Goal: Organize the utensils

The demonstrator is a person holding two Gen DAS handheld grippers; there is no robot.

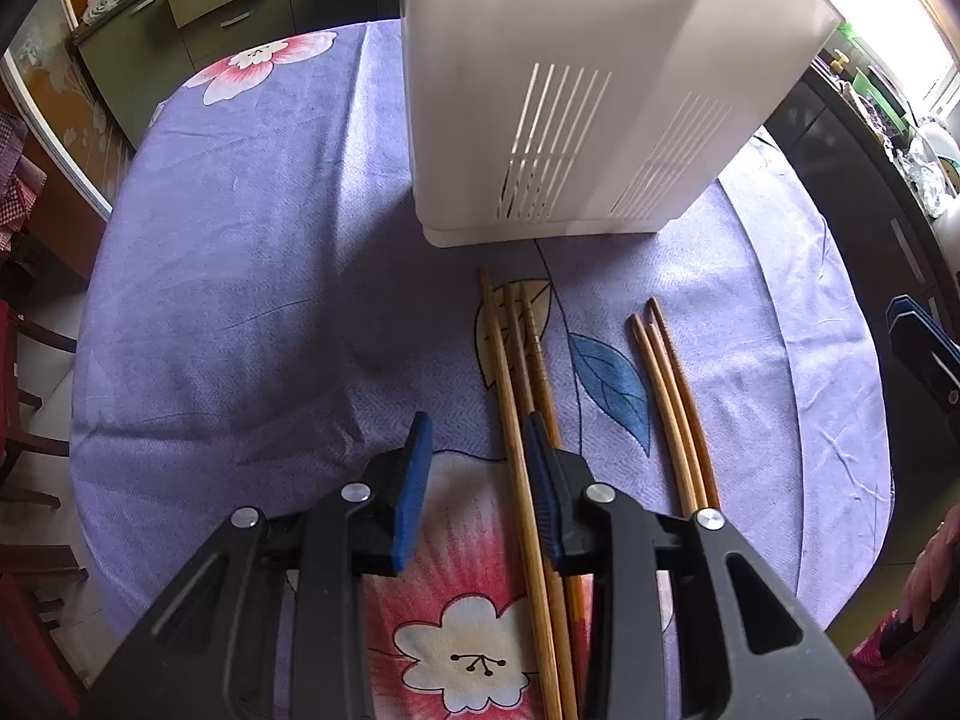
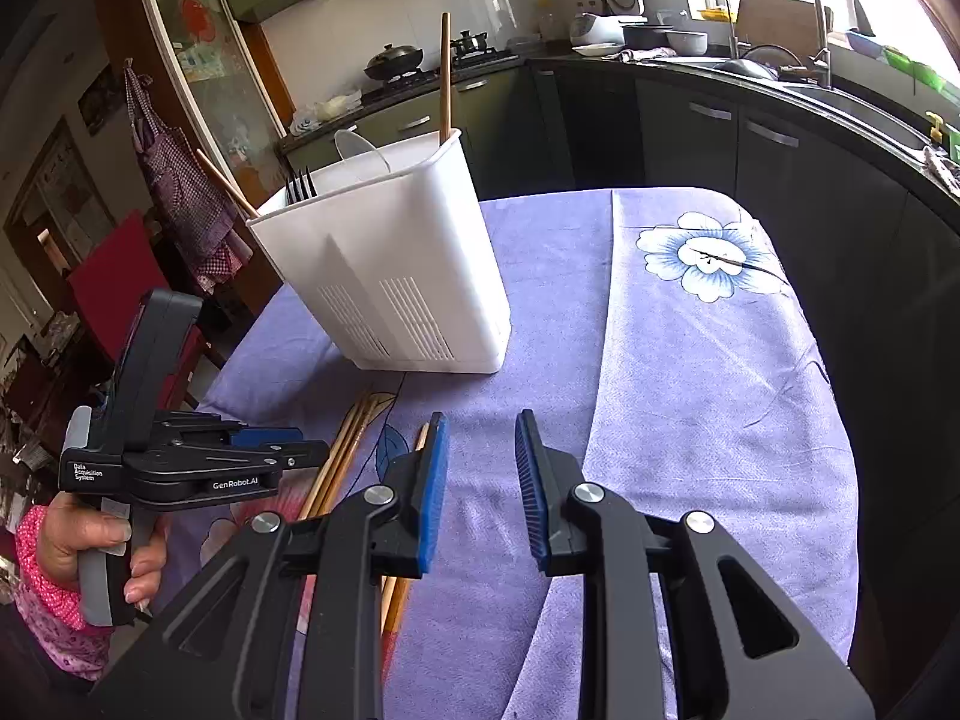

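Observation:
A white slotted utensil holder (image 1: 576, 120) stands on the purple floral tablecloth (image 1: 240, 300). In front of it lie two bunches of wooden chopsticks, a left bunch (image 1: 516, 360) and a right bunch (image 1: 672, 408). My left gripper (image 1: 477, 429) hangs open just above the left bunch, with one stick lying beneath the gap, close to the right finger, and the pads not pressing on it. My right gripper (image 2: 483, 420) is open over bare cloth, just right of the right bunch (image 2: 420, 438). The holder (image 2: 408, 276) holds a fork (image 2: 300, 186), a white spoon (image 2: 360, 150) and upright chopsticks (image 2: 444, 78).
The person's hand (image 2: 90, 534) in a pink sleeve holds the left gripper (image 2: 300, 449) at the table's left. Dark kitchen cabinets (image 2: 690, 138) and a sink counter run behind and to the right. A red chair (image 2: 114, 276) stands past the table's left edge.

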